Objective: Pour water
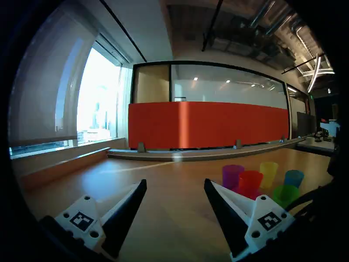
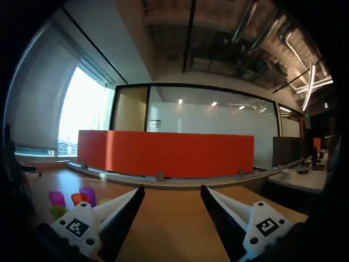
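Several translucent plastic cups stand together on the wooden table. In the left gripper view I see a purple cup [image 1: 232, 175], a red cup [image 1: 250, 183], a yellow cup [image 1: 268, 173], a blue cup [image 1: 293, 178] and a green cup [image 1: 285, 194], all to the right of my left gripper [image 1: 175, 188], which is open and empty. The right finger [image 1: 227, 214] partly overlaps the red cup. In the right gripper view the cups appear far left: a magenta cup [image 2: 57, 198], a purple cup [image 2: 88, 195], a red cup [image 2: 79, 198], a green cup [image 2: 57, 212]. My right gripper [image 2: 172, 192] is open, holding nothing.
An orange partition [image 1: 209, 124] stands along the table's far edge [image 1: 196, 153]. A bright window [image 1: 98, 105] lies to the left. A neighbouring desk with monitors [image 2: 290, 150] sits at the right. Bare wooden tabletop [image 2: 174, 227] stretches ahead of both grippers.
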